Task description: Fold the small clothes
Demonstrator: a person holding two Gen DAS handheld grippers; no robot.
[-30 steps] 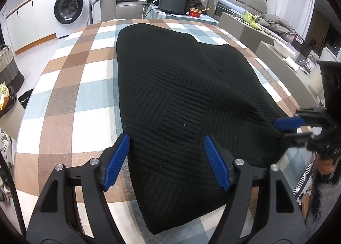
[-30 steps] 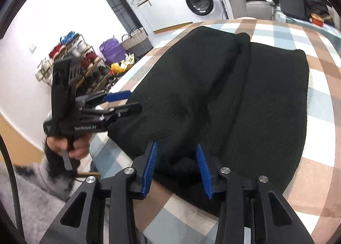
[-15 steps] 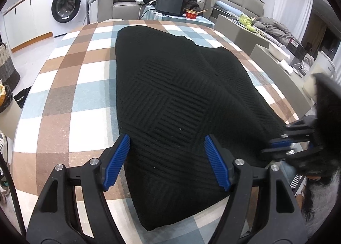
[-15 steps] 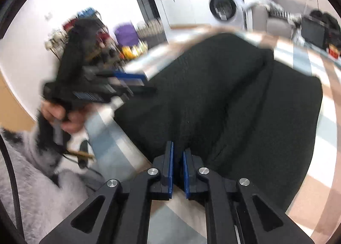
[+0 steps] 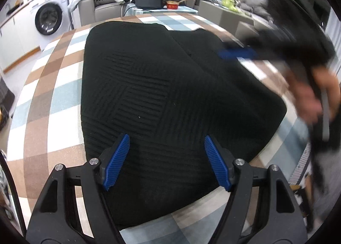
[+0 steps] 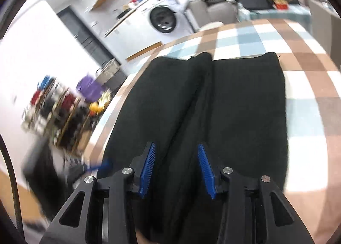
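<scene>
Black knit fabric, a folded garment (image 5: 162, 99) with ribbed block patterns, lies flat across the middle of the bench (image 5: 53, 86), which is covered in a brown, pale blue and white checked cloth. A fold line runs lengthwise down the garment from its far edge toward the near right, so one flap overlaps the rest. The left gripper (image 5: 167, 160) hovers over the garment's near edge with its blue-padded jaws set wide apart and nothing pinched between them; the cloth lies below them. The right gripper (image 6: 175, 168) is over the other side of the garment, pointing along the fold, and its jaws have just been opening; they now stand at a moderate gap with the black cloth beneath but no fabric caught between the pads. From the left wrist view the right gripper (image 5: 236, 54) appears as a blurred shape at the far right, gripped by a hand (image 5: 309, 99) near the garment's right edge. Beyond the bench stand a washing machine (image 5: 49, 20) on the far left, a grey sofa (image 5: 102, 5) with clothes heaped on it, and a small red pot (image 5: 172, 5).
</scene>
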